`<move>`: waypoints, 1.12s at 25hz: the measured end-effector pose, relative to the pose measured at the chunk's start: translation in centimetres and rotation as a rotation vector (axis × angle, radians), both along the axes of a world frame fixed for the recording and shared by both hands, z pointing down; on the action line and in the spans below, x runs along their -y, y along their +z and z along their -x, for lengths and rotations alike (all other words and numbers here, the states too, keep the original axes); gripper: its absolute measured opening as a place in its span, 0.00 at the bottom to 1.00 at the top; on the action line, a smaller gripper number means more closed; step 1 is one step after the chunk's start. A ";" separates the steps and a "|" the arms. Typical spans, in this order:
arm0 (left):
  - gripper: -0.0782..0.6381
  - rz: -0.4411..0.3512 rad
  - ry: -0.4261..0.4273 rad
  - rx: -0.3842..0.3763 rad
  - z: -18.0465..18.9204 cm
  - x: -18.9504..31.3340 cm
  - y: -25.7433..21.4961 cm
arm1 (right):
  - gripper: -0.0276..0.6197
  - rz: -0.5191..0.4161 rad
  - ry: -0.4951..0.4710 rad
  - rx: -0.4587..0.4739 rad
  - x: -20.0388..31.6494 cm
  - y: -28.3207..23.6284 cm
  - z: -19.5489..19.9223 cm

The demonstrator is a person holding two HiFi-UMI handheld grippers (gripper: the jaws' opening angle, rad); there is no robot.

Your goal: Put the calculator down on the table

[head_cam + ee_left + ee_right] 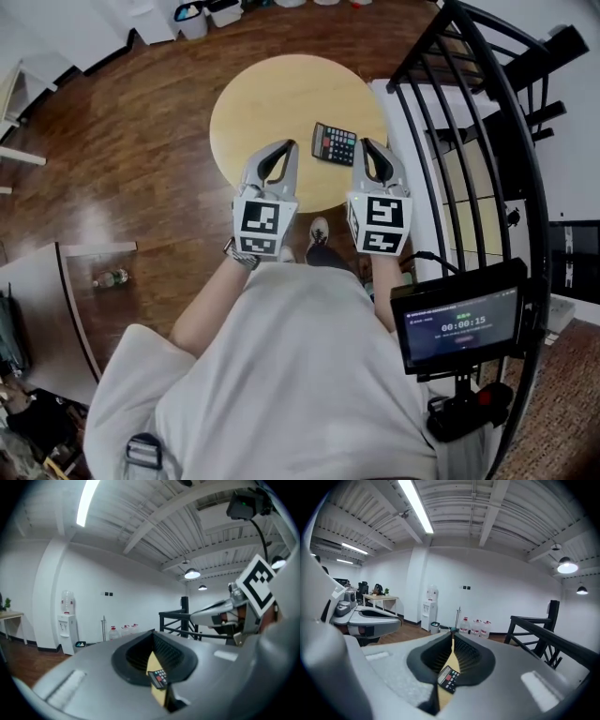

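Observation:
The calculator [335, 143] is black with a red key and lies flat on the round yellow table [272, 94], near its right front edge. Nothing holds it. My left gripper [292, 143] hovers just left of it and my right gripper [362, 142] just right of it, both raised above the table and both shut with nothing between the jaws. In the left gripper view the jaw tips meet, and the calculator [159, 678] shows small below them. The right gripper view likewise shows closed jaws over the calculator [448, 679].
A black metal railing [487, 141] stands right of the table, with a small monitor [461, 326] clamped to it. A bottle [110, 278] lies on a low shelf at the left. A water dispenser [430, 609] and water jugs [476, 626] stand by the far wall.

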State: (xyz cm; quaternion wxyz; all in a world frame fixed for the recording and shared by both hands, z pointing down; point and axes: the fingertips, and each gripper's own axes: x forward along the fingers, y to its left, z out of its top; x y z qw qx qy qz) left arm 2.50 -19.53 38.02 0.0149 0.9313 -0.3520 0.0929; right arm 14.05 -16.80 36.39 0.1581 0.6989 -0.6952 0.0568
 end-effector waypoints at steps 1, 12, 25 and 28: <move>0.12 -0.005 0.005 -0.010 0.0 -0.1 -0.5 | 0.05 -0.008 0.000 0.014 0.0 -0.4 0.2; 0.12 -0.158 0.045 -0.151 1.8 -1.6 -6.1 | 0.05 -0.143 -0.036 0.041 -2.1 -4.6 2.3; 0.12 -0.387 -0.003 -0.107 2.1 -2.0 -10.5 | 0.05 -0.351 -0.136 -0.068 -2.1 -9.7 4.3; 0.12 -0.363 -0.028 -0.138 2.3 -2.3 -10.6 | 0.05 -0.334 -0.138 -0.071 -2.5 -9.4 4.2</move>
